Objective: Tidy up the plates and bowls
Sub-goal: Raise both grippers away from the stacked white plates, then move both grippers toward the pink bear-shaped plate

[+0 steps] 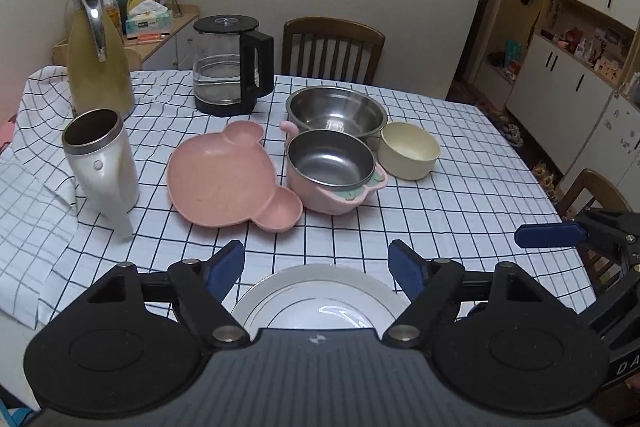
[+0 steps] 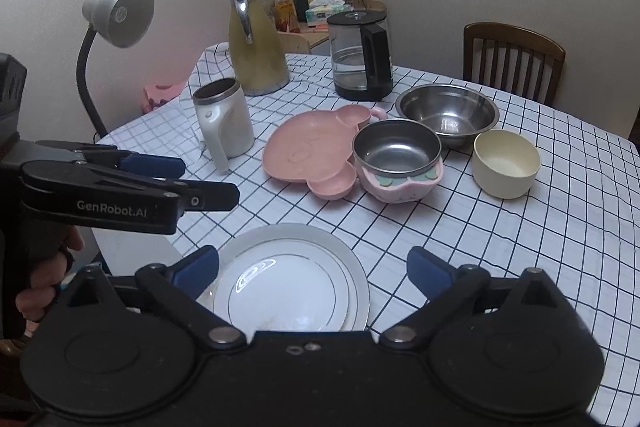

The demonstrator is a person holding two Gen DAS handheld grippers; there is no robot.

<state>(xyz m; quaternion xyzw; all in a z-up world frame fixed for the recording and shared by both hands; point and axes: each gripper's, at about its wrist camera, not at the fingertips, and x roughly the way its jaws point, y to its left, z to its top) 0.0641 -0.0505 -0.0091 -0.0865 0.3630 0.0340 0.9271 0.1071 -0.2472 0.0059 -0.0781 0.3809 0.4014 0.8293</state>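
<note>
Two spread grippers hovering over a white plate at the near table edge.

The white plate, gold-ringed and lying flat on the checked tablecloth, is sitting closest to the person, apart from the other dishes. Beyond it the pink bear-shaped plate is lying with its long axis running from far ear to near ear, the near ear pointing toward the white plate. Just beside it the pink steel-lined bowl is touching its edge, with the large steel bowl behind and the cream bowl to the right. The left gripper and right gripper are both hanging released, jaws wide, grasping nothing. Farther back are standing a white mug, a yellow carafe and a glass kettle.
</note>
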